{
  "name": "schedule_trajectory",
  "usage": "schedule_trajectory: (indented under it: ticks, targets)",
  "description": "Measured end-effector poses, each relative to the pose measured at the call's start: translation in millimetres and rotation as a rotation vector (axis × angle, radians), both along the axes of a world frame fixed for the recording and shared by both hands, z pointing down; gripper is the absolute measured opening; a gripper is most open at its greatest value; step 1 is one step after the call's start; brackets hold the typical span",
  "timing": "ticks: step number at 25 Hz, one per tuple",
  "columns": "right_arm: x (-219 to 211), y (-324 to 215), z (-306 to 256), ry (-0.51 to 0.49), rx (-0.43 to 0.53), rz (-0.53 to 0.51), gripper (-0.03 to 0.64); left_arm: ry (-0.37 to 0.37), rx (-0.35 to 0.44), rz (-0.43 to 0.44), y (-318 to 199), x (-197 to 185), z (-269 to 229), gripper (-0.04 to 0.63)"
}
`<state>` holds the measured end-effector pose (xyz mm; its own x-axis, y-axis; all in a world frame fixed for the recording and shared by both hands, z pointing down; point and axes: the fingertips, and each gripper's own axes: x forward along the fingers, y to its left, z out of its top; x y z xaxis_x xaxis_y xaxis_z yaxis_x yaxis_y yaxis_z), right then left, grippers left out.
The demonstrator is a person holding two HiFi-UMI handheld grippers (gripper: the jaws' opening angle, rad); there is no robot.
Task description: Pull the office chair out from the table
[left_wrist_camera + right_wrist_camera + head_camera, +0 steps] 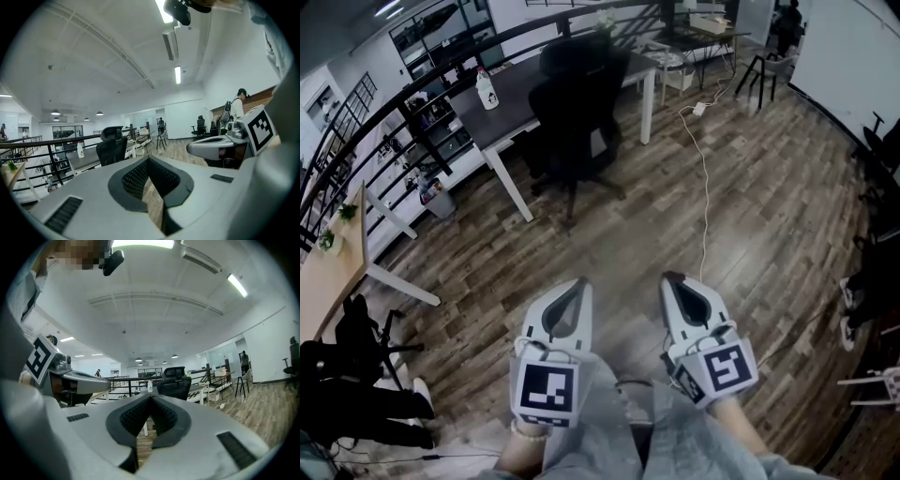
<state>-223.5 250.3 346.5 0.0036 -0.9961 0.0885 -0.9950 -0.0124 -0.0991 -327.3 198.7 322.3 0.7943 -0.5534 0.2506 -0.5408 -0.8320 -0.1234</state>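
Office chair (577,103) in matt black cloth, at a surface (511,94) with a dark matt top. Grainy wood-plank floor (769,206). Left hand-held gripper (578,283) and right hand-held gripper (673,278): smooth pale plastic.

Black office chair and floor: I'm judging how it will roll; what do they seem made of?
Black office chair: probably matte fabric or mesh, too dark to tell. Brown plank floor: wood or wood-look laminate, with visible grain and seams.
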Motion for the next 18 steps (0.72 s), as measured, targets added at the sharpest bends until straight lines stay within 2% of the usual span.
schedule_trajectory:
  ticks: [4,10,14,18]
  targets:
    - [4.4,2.3,1.1,-0.026,0.005,0.001,0.003,0.005,-0.002,0.004,0.6,6.9,1.3,-0.002]
    - [22.7,-7.5,6.4,-0.012,0.020,0.029,0.003,0.032,-0.021,0.032,-16.4,28.4,7.4,-0.002]
    - [42.3,-29.3,12.5,-0.003,0.008,0.048,0.003,0.035,-0.035,0.051,-41.9,50.6,13.9,-0.002]
    - [67.8,-64.5,11.1,0.001,0.000,0.056,0.003,0.037,-0.009,0.075,-82.8,80.3,17.8,-0.002]
